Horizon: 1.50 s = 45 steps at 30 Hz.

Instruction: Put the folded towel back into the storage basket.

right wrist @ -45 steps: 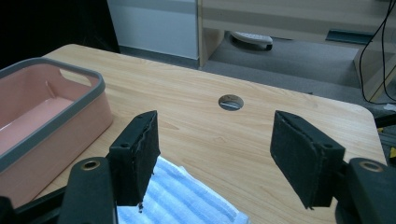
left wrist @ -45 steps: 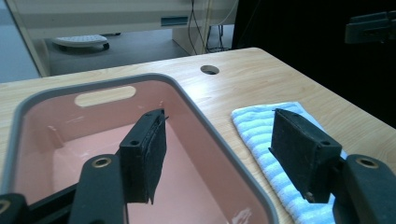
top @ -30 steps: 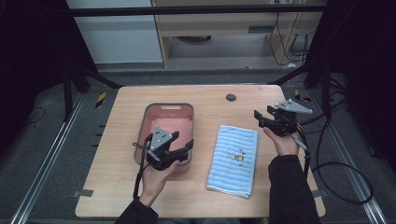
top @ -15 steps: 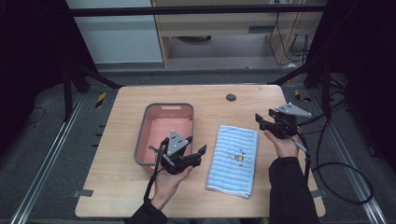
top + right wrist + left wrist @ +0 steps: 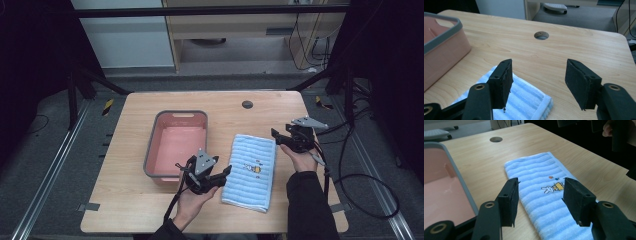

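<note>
A light blue striped towel (image 5: 252, 170) with a small rabbit picture lies flat on the wooden table, right of a pink basin (image 5: 175, 114). My left gripper (image 5: 220, 177) hangs low at the towel's near left edge. In the left gripper view its jaws (image 5: 540, 187) stand open on either side of that edge, nothing pressed between them, and they have just been closing. My right gripper (image 5: 276, 136) is at the towel's far right corner. In the right gripper view it (image 5: 539, 67) is open above the towel's corner (image 5: 524, 100), its jaws having just opened a little further.
The pink basin has a grey rim (image 5: 461, 185) and stands close to the left gripper's left side. A round cable hole (image 5: 247, 104) sits in the table near its far edge. Cables trail off the table's right side (image 5: 350, 175).
My left gripper moved right from the basin's front edge to the towel's near left edge and sank lower. My right gripper came down slightly by the towel's far right corner.
</note>
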Each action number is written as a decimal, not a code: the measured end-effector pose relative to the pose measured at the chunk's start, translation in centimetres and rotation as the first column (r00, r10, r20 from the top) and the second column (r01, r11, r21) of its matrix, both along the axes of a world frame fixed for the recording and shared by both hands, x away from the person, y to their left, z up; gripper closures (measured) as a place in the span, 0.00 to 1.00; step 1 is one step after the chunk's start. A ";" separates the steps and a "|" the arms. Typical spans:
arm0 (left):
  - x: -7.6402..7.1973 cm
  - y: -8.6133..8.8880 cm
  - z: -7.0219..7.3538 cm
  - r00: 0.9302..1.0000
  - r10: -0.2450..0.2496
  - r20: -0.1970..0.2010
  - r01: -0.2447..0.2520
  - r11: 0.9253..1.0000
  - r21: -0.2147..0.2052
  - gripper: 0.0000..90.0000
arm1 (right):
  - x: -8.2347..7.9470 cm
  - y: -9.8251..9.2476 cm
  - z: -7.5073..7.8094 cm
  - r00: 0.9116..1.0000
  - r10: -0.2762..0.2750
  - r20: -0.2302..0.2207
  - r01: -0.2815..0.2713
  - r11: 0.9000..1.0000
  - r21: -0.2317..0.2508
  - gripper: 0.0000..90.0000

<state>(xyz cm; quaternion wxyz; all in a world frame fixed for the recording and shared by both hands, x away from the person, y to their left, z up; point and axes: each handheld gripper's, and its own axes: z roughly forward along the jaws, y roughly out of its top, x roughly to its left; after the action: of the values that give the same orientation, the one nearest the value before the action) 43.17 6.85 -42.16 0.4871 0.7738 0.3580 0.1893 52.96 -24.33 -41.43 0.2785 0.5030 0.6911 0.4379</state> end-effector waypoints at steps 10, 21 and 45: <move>-0.2 -0.5 -2.1 0.999 -0.011 -0.039 0.011 1.000 0.019 0.58 | 0.5 0.3 -1.8 0.999 -0.006 -0.043 0.004 1.000 -0.029 0.45; -0.4 -1.3 -4.1 0.998 -0.006 -0.061 0.010 0.998 0.069 0.59 | 0.9 0.4 -3.9 0.996 -0.002 -0.093 -0.002 0.999 -0.052 0.48; 0.0 -2.2 -7.5 0.993 0.025 -0.112 -0.006 0.986 0.168 0.64 | 1.2 0.2 -7.9 0.981 -0.007 -0.195 -0.005 0.998 -0.058 0.52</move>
<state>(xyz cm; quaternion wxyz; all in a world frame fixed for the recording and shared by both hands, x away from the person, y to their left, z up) 43.17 4.69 -49.68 0.3977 0.8188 0.3738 0.1782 54.20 -24.13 -49.29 0.2242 0.5355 0.7275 0.3658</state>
